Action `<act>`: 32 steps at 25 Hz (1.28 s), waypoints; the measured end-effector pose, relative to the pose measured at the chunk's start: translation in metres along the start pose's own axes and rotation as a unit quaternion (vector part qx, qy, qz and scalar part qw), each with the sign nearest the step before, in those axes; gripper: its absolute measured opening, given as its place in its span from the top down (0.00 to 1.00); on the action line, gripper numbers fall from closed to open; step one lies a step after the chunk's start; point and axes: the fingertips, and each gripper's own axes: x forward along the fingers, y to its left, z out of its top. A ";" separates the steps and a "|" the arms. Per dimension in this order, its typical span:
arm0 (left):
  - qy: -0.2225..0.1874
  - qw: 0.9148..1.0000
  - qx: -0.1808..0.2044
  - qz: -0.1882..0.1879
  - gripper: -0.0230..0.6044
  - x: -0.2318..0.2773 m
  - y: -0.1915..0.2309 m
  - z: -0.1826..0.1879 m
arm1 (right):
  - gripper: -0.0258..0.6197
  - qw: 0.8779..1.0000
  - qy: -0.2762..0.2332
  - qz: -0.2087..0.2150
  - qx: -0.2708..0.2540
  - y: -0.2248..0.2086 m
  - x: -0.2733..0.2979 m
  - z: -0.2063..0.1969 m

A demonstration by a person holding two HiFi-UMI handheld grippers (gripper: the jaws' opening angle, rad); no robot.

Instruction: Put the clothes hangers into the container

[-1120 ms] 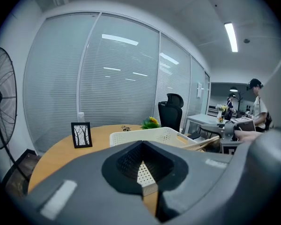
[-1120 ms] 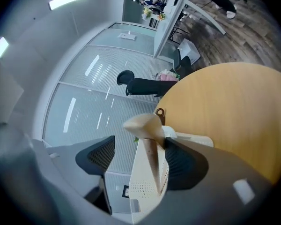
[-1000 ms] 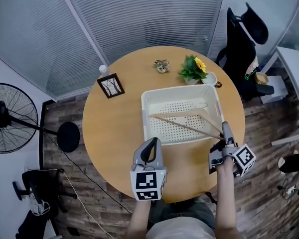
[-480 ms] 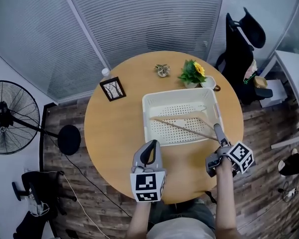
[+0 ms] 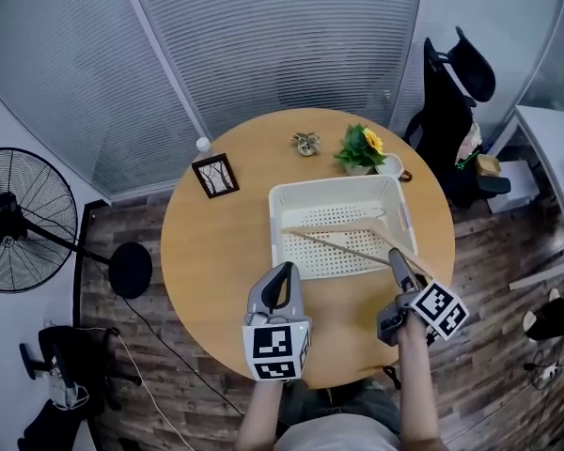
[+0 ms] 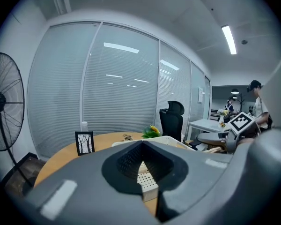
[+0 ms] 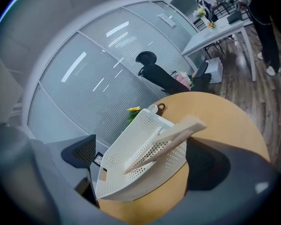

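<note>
A wooden clothes hanger [image 5: 343,247] lies slantwise across the white perforated basket [image 5: 274,224], its right end propped on the basket's front right rim. My right gripper [image 5: 397,280] is just off that end. Its jaws have just been opening and stand wide, touching nothing. In the right gripper view the hanger [image 7: 164,144] and basket [image 7: 117,168] show ahead, between the spread jaws of my right gripper [image 7: 145,172]. My left gripper [image 5: 283,275] hovers shut and empty before the basket's front left corner. The left gripper view shows my left gripper [image 6: 143,172] with the basket [image 6: 147,184] beyond.
On the round wooden table [image 5: 216,252] behind the basket stand a small picture frame [image 5: 216,174], a potted sunflower [image 5: 362,147], a mug [image 5: 392,167] and a small ornament [image 5: 306,143]. A fan [image 5: 19,219] stands left of the table and a black office chair [image 5: 456,92] at right.
My right gripper's jaws spread off the hanger's right end, the gripper rolled and drew back a little. The hanger stays lying across the basket. My left gripper barely shifted.
</note>
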 end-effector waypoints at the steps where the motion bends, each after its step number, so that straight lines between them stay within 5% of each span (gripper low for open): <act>1: -0.003 1.000 0.001 0.001 0.96 0.000 0.000 0.003 | 0.02 1.000 -0.004 -0.004 -0.014 0.002 -0.002 0.002; 12: -0.029 1.000 0.011 0.001 0.96 -0.008 -0.006 0.023 | 0.02 0.989 -0.064 -0.089 -0.098 -0.003 -0.034 0.019; 21: -0.055 0.998 0.019 0.003 0.96 -0.010 -0.008 0.047 | 0.05 0.942 -0.138 -0.062 -0.298 0.054 -0.055 0.053; 25: -0.067 0.997 0.022 0.010 0.96 -0.013 -0.003 0.058 | 0.14 0.912 -0.150 -0.040 -0.381 0.084 -0.059 0.057; 32: -0.088 0.996 0.023 0.025 0.96 -0.021 0.007 0.074 | 0.51 0.877 -0.160 0.006 -0.453 0.122 -0.066 0.057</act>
